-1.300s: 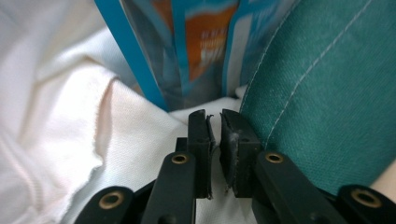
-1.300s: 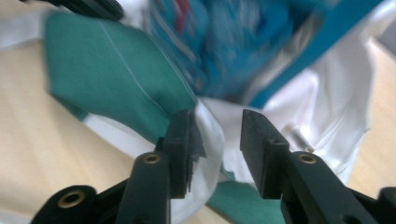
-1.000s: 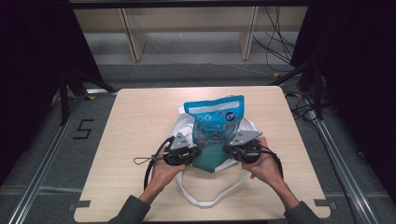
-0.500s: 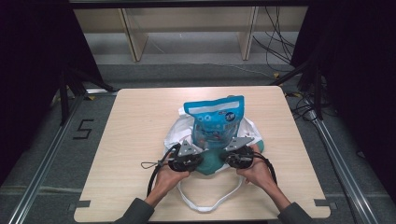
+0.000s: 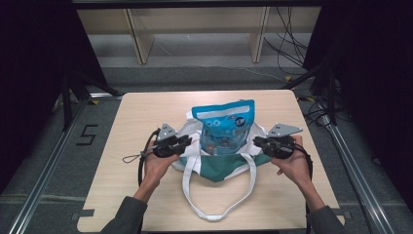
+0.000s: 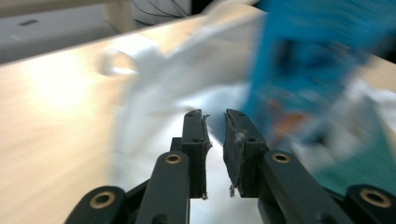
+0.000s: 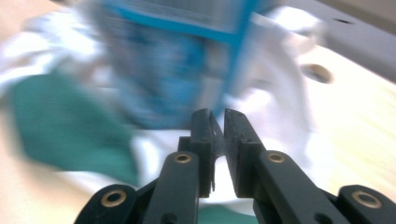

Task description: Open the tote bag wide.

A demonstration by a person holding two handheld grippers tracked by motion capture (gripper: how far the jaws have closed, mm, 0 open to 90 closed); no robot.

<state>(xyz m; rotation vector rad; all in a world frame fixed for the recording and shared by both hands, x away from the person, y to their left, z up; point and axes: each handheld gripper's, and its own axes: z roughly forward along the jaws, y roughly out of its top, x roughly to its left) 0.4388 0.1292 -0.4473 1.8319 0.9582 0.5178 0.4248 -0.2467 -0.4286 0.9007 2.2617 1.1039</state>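
At mid-desk [image 5: 146, 105], my left tool [image 5: 181, 143] and right tool [image 5: 257, 142], jaws nearly pressed together, flank the tote bag [image 5: 216, 165] holding a blue snack pouch [image 5: 224, 127]; next, I judge, gripping the bag's rim.

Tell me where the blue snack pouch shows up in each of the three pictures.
High view: blue pouch stands at table centre, in the white tote bag.
Left gripper view: blurred, upper right.
Right gripper view: blurred, upper centre-left.
Shared landmark: the bag's green panel.
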